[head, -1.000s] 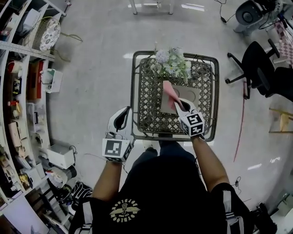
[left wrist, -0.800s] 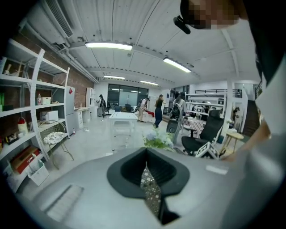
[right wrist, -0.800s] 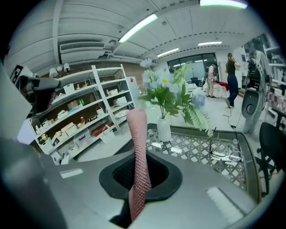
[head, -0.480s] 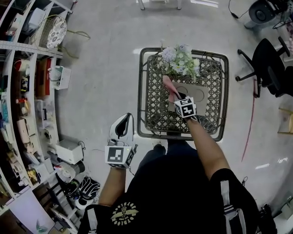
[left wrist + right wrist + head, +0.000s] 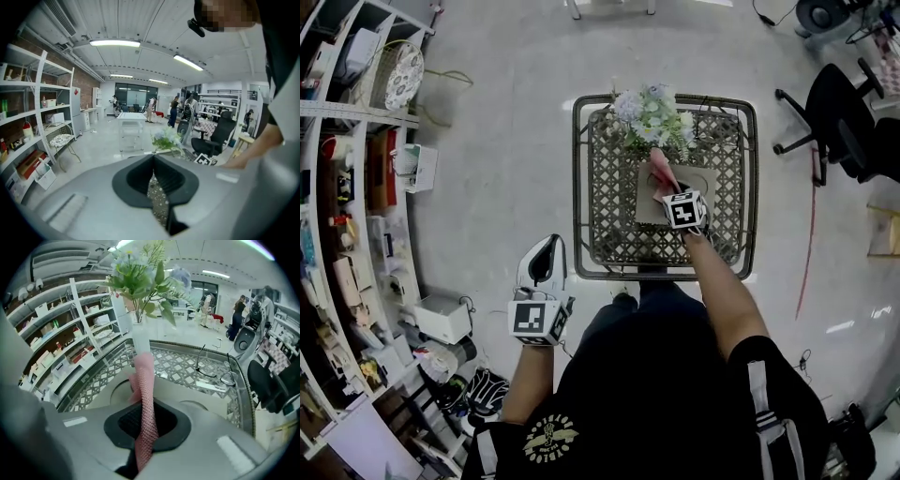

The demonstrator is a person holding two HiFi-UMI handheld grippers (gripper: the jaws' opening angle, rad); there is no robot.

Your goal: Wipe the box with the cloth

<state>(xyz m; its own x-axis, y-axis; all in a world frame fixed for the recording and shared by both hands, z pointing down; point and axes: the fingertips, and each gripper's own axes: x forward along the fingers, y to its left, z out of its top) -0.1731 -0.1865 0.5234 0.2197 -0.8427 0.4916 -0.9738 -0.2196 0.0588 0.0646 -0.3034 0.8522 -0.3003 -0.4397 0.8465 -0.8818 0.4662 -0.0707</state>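
Note:
A flat beige cardboard box [image 5: 698, 183] lies on the lattice-topped table [image 5: 577, 187]; in the right gripper view the box [image 5: 197, 397] fills the space just ahead of the jaws. My right gripper [image 5: 669, 190] is over the box, shut on a pink mesh cloth [image 5: 661, 171]. The cloth [image 5: 144, 390] runs up from between the jaws and drapes onto the box. My left gripper [image 5: 546, 248] hangs over the floor left of the table, shut [image 5: 152, 173] with nothing in it.
A vase of pale flowers [image 5: 651, 114] stands at the table's far edge, just beyond the box. A pair of glasses [image 5: 225, 376] lies on the table's right part. Shelving [image 5: 347, 187] lines the left, and an office chair [image 5: 844, 122] stands to the right.
My right gripper has pushed the cloth forward across the box toward the flowers. My left gripper has drawn back from the table's edge.

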